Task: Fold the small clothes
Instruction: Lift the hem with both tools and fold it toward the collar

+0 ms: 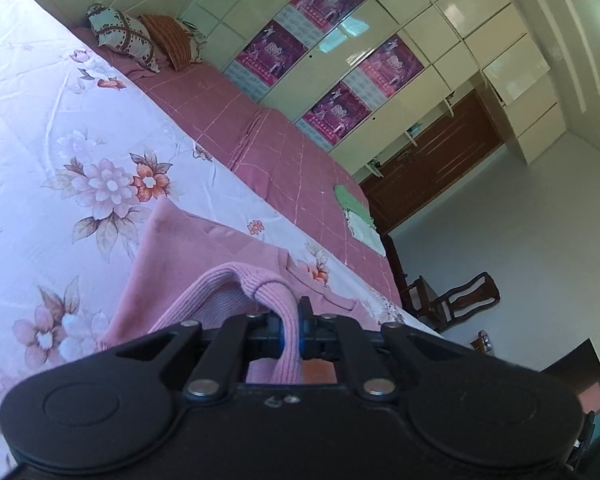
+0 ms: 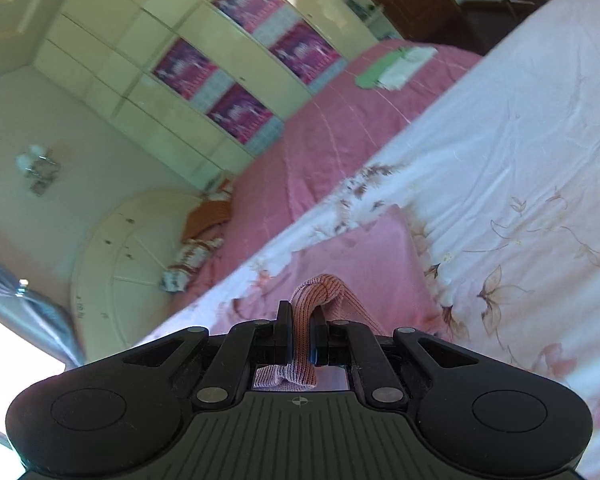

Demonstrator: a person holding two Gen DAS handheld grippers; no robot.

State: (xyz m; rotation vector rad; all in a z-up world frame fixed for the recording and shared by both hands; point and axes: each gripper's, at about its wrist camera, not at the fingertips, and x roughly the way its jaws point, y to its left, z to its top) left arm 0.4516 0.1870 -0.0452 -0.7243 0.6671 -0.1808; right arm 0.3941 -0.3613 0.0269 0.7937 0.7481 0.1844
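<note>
Black grippers (image 1: 290,320) with silver rivets, blue-edged fingers (image 2: 286,336).

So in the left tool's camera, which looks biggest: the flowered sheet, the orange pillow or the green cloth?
1. Flowered sheet, by far, though it lies nearest the camera.
2. Orange pillow.
3. Green cloth; close to the pillow in apparent size, so that order is unsure.

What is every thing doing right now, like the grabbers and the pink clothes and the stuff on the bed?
Left gripper: shut on pink garment.
Right gripper: shut on pink garment.
Pink garment: ribbed edge pinched, rest draped on floral sheet.
Green and white cloths: lying flat.
Pillows: leaning together.
</note>
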